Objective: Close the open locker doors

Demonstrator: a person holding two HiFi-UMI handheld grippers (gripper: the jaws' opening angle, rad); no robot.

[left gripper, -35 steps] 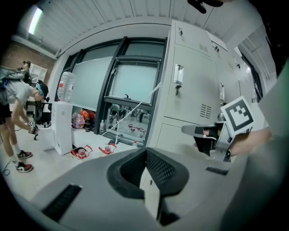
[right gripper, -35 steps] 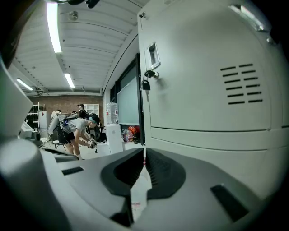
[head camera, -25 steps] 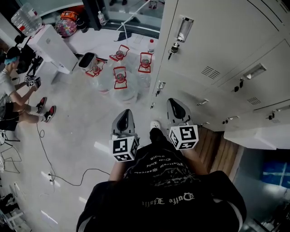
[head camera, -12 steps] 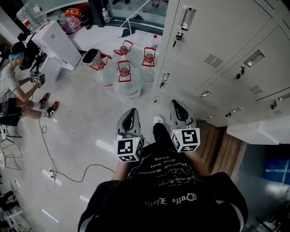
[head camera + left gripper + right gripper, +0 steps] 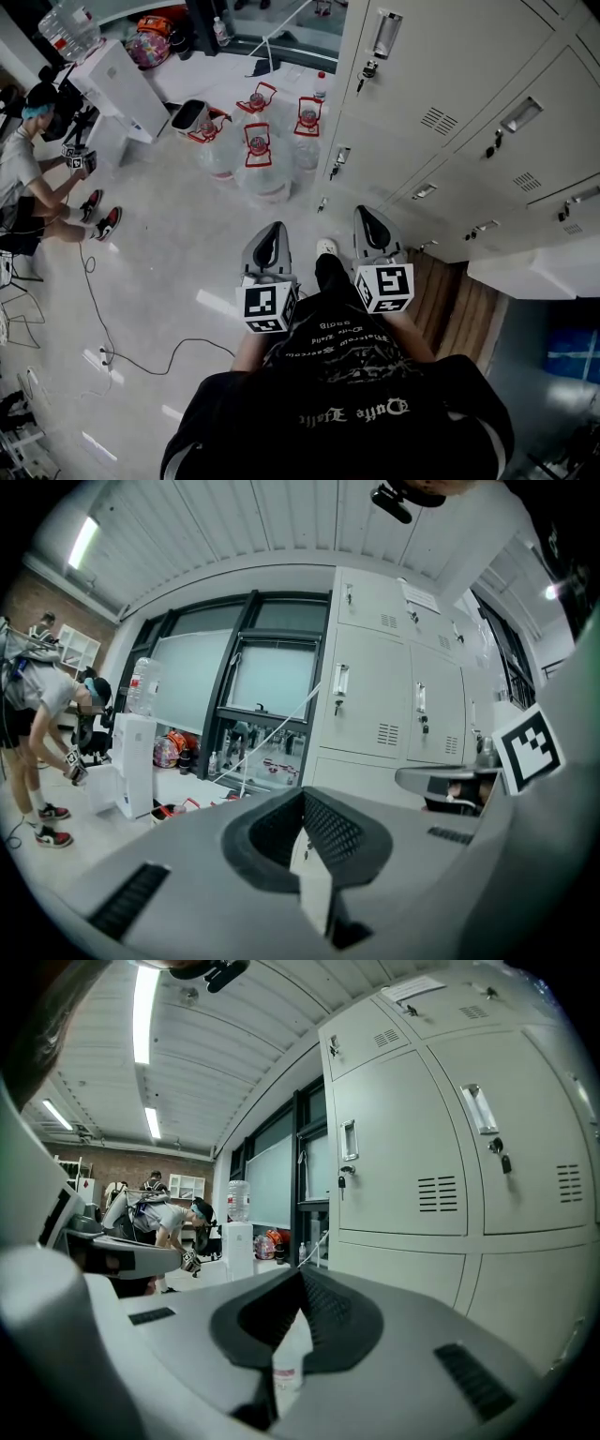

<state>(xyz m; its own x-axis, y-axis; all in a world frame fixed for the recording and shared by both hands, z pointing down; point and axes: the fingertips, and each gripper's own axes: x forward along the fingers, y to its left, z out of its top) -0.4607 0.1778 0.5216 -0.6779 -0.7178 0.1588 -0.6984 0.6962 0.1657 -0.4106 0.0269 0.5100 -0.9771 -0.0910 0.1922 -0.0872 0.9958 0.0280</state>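
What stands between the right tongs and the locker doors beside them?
Nothing visible does. The right tongs, shut and empty, hang close to the locker doors with only open space between them. The water jugs stand on the floor farther ahead, off to the left of that path.

Workplace locker area, looks like a lab or office back room, not a home. Bank of grey metal lockers (image 5: pixel 450 84), big water jugs (image 5: pixel 259 155) on the pale hard floor (image 5: pixel 187 244), loose cable (image 5: pixel 122 361), glazed partition (image 5: pixel 253 677), ceiling strip lights (image 5: pixel 145 1002), another person (image 5: pixel 28 169) by a white cabinet (image 5: pixel 127 89).
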